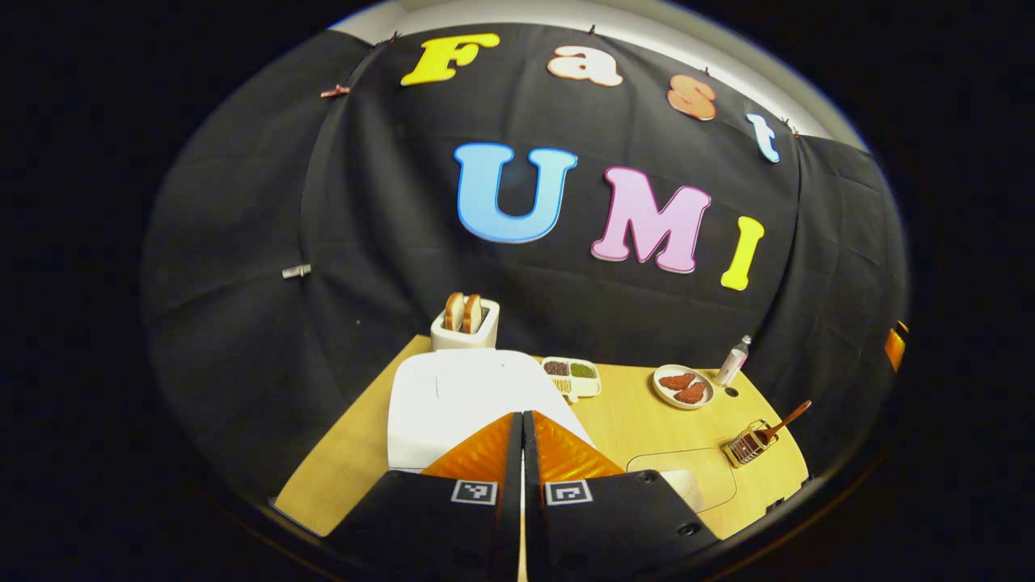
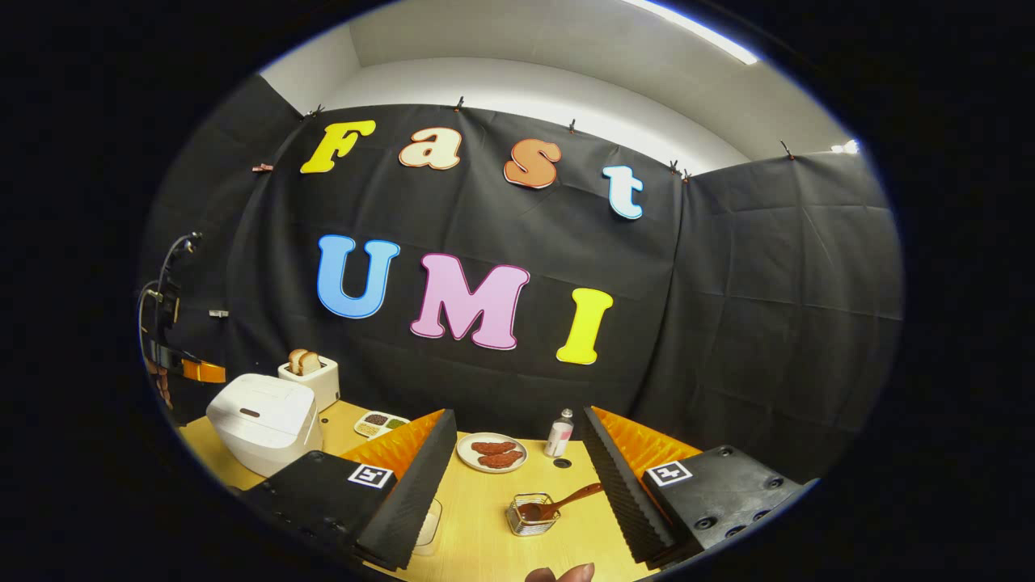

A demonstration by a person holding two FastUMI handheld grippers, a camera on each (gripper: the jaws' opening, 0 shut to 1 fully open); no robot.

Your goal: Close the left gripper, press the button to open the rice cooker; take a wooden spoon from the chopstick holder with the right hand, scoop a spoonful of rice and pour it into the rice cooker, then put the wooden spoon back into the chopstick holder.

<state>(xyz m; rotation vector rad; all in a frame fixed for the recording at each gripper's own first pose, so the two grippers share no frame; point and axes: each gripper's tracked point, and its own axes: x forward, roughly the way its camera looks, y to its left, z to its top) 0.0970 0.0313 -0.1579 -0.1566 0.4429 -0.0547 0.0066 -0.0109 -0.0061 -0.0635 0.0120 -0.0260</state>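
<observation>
The light wooden table (image 1: 647,428) spans the lower frame in both views. The closed white rice cooker (image 1: 453,404) sits lower centre, just behind the left gripper (image 1: 521,424), jaws together. The right gripper (image 2: 517,453), jaws wide apart, frames the wire chopstick holder (image 2: 530,517) holding the brown wooden spoon (image 2: 566,503), bottom centre.

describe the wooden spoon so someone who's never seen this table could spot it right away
Start at the big white rice cooker on the wooden table, then look across past the plate of two reddish-brown patties to the small wire chopstick holder. The wooden spoon leans out of it, the table's sole long brown handle.
</observation>
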